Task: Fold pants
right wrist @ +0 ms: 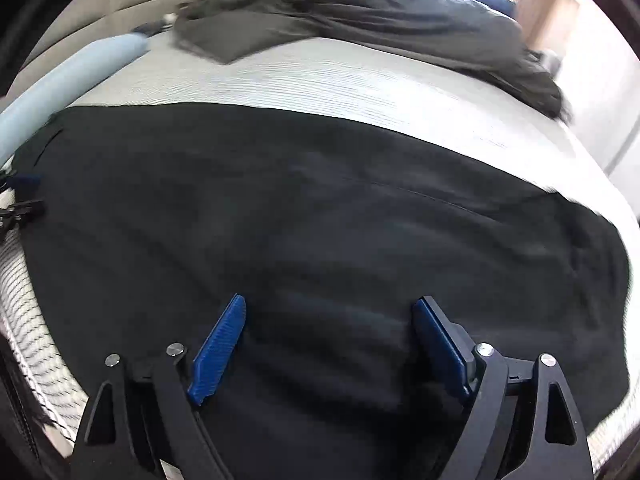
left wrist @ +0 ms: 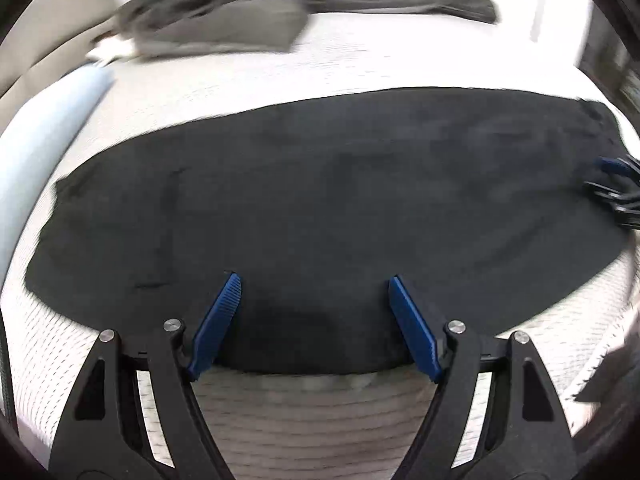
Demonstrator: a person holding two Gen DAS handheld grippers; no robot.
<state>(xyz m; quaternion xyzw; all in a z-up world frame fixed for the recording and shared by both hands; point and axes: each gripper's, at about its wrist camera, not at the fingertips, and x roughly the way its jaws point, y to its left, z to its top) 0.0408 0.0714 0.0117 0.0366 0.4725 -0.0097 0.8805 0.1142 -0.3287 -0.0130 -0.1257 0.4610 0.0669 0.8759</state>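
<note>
White ribbed bedding (left wrist: 360, 68) covers the bed, with black pants (left wrist: 320, 208) spread flat across it in a wide band. Left wrist view: the left gripper (left wrist: 314, 284) hangs over the near edge of the pants, jaws wide apart, blue pads (left wrist: 218, 322) clear of the cloth — nothing pinched between them. The near hem of the pants runs just between the fingers, white bedding below it. At the far right edge the right gripper (left wrist: 616, 188) shows small and blurred beside the end of the pants. Behind, a heap of grey clothing (left wrist: 224, 20) lies at the far side of the bed, well apart from the pants. A pale blue roll (left wrist: 44, 140) runs along the left edge.

Right wrist view: the right gripper (right wrist: 330, 312) sits over the pants (right wrist: 320, 208), jaws wide, one blue pad (right wrist: 218, 350) on each side, black cloth under the gap — no grip visible. Grey clothing (right wrist: 360, 12) stretches along the far side of the bedding (right wrist: 320, 80). The pale blue roll (right wrist: 72, 76) lies at upper left. The left gripper (right wrist: 20, 200) peeks in at the left edge, by the end of the pants.
</note>
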